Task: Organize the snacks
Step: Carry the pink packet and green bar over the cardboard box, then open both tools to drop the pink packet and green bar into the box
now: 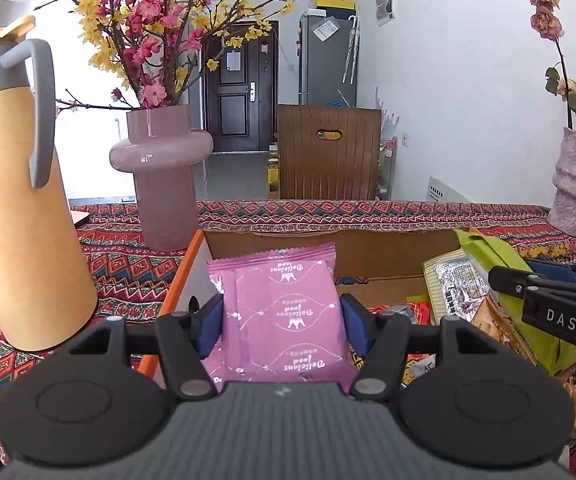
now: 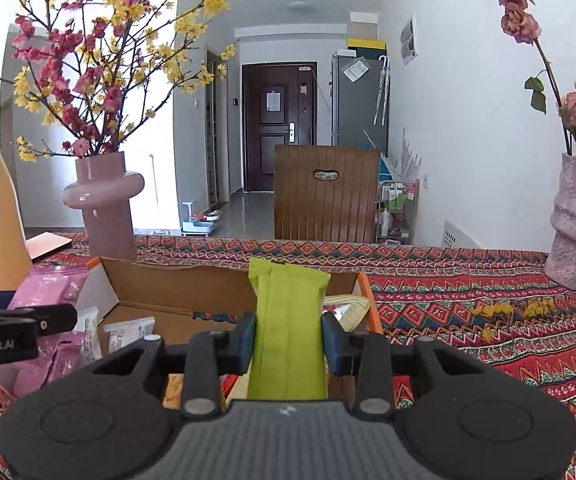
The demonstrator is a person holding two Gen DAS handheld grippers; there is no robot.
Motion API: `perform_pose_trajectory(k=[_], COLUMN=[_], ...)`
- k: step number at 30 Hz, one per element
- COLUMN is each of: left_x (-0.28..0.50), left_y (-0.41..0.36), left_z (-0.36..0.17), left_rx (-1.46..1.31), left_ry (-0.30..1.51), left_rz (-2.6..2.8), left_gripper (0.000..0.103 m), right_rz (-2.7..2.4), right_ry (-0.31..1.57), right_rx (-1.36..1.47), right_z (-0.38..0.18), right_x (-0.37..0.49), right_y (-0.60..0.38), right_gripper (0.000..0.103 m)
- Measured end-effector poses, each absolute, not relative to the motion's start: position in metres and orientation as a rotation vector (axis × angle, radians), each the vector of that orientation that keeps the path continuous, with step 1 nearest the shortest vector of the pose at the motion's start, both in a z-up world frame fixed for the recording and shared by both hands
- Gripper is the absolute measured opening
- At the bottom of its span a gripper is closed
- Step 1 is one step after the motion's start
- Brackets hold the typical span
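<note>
A: Why is the glossy pink foil snack packet (image 1: 284,316) upright in the left tool (image 1: 284,326)?

B: The left tool is clamped on its two side edges, so the flat, crinkly pouch stands on end just ahead of the tool, over the near left corner of the open brown cardboard box (image 1: 384,248) with the orange rim. That probably suits slotting it in edgewise.

A: And the right tool (image 2: 288,344)?

B: It is clamped on a matte lime-green oblong packet (image 2: 288,320), also upright, above the box's right side, where more packets lie. The box sits on the patterned red woven cloth (image 2: 468,280) covering the bench.
</note>
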State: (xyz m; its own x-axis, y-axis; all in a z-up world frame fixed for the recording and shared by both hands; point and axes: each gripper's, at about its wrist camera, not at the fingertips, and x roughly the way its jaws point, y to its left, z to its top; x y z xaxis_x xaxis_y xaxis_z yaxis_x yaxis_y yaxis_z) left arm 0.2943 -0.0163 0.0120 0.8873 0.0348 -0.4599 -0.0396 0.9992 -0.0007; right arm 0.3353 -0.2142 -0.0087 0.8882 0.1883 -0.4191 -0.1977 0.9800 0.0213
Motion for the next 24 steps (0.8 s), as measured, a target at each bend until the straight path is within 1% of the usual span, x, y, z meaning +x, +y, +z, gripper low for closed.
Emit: perform_pose_trajectory(k=[2,3,4,5,6,7,8,12,18,24], left_x=[0.294,0.295,0.293,0.291,0.289,0.286,0.284,0.282,0.282,0.267], left_y=[-0.015,-0.013,-0.011,-0.009,-0.008,-0.006,-0.005,-0.006,-0.009,-0.016], left_z=[0.009,0.01,0.011,0.012,0.014,0.016,0.017,0.02,0.024,0.038], left_rx=[-0.021,-0.029,-0.037,-0.047,-0.058,-0.066,-0.071,-0.078,-0.076,-0.07], left_ry=[0.477,0.473,0.467,0.457,0.443,0.427,0.418,0.419,0.433,0.444], left_rz=[0.027,0.019,0.021,0.028,0.038,0.045,0.047,0.046,0.061,0.047], left_gripper=[0.064,0.07,0.075,0.089,0.102,0.103,0.103,0.103,0.103,0.103], right_rz=[0.206,0.203,0.196,0.189,0.182,0.176,0.173,0.166,0.159,0.151], right_ry=[0.446,0.446,0.444,0.437,0.428,0.417,0.41,0.409,0.396,0.383], right_rx=[-0.017,-0.01,0.0,0.013,0.026,0.039,0.053,0.086,0.085,0.091], right_z=[-0.012,-0.012,-0.012,-0.011,-0.009,-0.008,-0.006,-0.004,0.006,0.022], right_x=[0.337,0.336,0.335,0.334,0.332,0.33,0.328,0.326,0.32,0.294], right_y=[-0.214,-0.215,-0.218,-0.22,-0.223,-0.226,-0.229,-0.238,-0.241,-0.254], right_gripper=[0.035,0.04,0.056,0.066,0.085,0.097,0.099,0.103,0.103,0.103])
